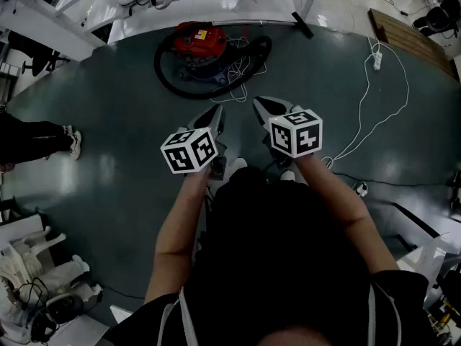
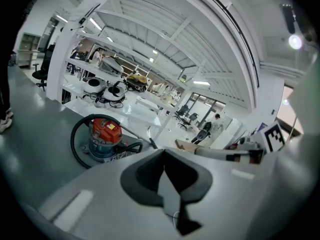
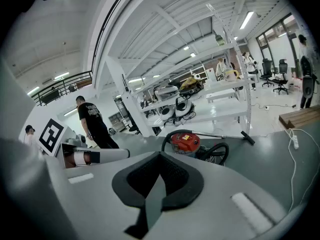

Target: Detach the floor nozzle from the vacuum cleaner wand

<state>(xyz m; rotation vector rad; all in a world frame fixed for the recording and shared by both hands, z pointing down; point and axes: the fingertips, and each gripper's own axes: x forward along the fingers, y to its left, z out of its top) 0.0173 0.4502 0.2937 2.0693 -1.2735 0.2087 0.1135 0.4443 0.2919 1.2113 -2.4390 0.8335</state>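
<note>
Left claw [image 2: 164,154]: jaws shut together, nothing between them; right claw [image 3: 161,156]: likewise shut and empty; both are held side by side, tilted down towards the vacuum cleaner [image 1: 202,43], presumably because no approach has been made yet; floor nozzle [image 3: 248,138]: laid on the floor [image 1: 122,121] beyond the vacuum cleaner, at the far end of the wand [image 3: 222,133], well apart from both claws; black hose [image 1: 167,74]: looped around the vacuum cleaner; the joint of nozzle and wand is too small to be made out; no release catch can be seen.
</note>
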